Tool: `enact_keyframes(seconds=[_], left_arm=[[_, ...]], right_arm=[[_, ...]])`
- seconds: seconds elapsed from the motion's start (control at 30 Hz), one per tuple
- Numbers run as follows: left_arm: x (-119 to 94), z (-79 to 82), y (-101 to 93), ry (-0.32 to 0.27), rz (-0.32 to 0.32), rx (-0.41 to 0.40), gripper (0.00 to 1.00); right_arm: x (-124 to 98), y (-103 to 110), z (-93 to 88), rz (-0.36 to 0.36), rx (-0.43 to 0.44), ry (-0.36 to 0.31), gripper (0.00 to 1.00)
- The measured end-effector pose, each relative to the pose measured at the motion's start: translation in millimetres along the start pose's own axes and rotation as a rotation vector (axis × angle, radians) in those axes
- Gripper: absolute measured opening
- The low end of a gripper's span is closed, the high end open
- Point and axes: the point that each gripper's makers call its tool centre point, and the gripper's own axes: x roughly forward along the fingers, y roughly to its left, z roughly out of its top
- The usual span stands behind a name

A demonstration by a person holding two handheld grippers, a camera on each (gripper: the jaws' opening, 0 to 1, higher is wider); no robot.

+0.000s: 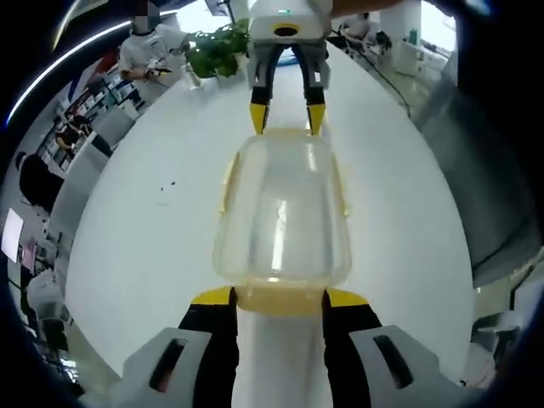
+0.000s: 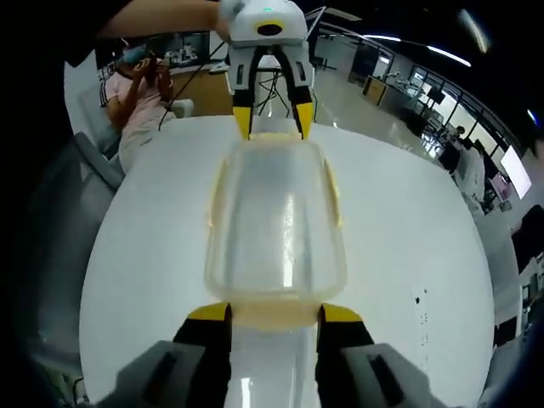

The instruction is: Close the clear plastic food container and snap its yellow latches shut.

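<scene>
Clear plastic container (image 1: 282, 212) lies lid-down on the white tabletop (image 1: 153, 238), between the two tools. Left tool (image 1: 279, 299) stands open, jaws flanking the near yellow latch (image 1: 280, 299); right tool (image 2: 274, 315) stands open likewise at the opposite latch (image 2: 274, 315).

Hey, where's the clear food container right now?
The container sits on the white table, centred in both views, between the left tool at one end and the right tool at the other.

White table (image 1: 153, 229): open surface either side of the clear container (image 1: 283, 212); both its ends blocked by left gripper (image 1: 280, 299) and right gripper (image 1: 287, 119).
</scene>
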Motion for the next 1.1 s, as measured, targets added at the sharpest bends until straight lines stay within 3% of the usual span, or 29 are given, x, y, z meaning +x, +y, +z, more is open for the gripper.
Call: enact_keyframes(seconds=[0.73,1.1], left_arm=[[20,26.1,-0.2,-0.010,-0.003,-0.003,0.35],[40,46.4,-4.0,-0.032,-0.011,0.003,0.36]], right_arm=[[-16,-2,-27.8,-0.008,-0.004,0.017,0.36],[-25,1,-53.5,0.001,0.011,0.046,0.36]])
